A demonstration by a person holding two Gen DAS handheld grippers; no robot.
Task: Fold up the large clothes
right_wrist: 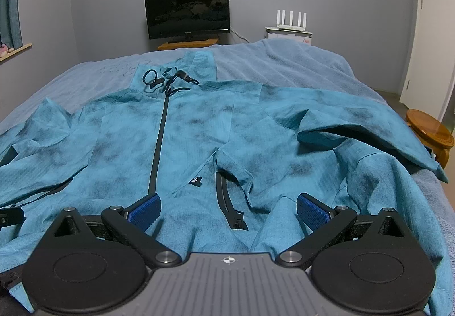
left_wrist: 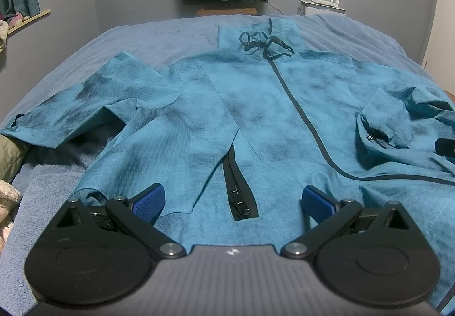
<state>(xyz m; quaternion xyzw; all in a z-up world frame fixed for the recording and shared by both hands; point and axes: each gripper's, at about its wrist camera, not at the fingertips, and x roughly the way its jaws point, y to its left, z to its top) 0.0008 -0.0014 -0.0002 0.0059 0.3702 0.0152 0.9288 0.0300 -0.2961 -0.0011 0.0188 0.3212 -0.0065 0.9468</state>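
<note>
Both grippers are hovering low over the near hem of one teal jacket [left_wrist: 256, 105], each with its two blue-padded fingers spread wide and gripping nothing. From its own camera, the left gripper [left_wrist: 233, 203] is straddling one open pocket zipper [left_wrist: 237, 190] on the jacket's left front. In the right wrist view, the right gripper [right_wrist: 229, 209] is framing a second pocket zipper [right_wrist: 229, 207] on the other front panel.

That single jacket is lying front-up on a bed covered by one blue blanket [left_wrist: 142, 37], collar pointing away toward the far wall, its one long dark centre zipper [right_wrist: 159, 142] closed and running from collar to hem. Two sleeves are showing: one is spreading out flat at the left, the other is lying crumpled and partly folded over at the right. One dark drawstring cord [left_wrist: 261, 44] is coiling at the collar.

Beyond the bed, one black monitor [right_wrist: 187, 12], one white router with four antennas [right_wrist: 291, 20] and one round wooden stool [right_wrist: 429, 131] are standing.
</note>
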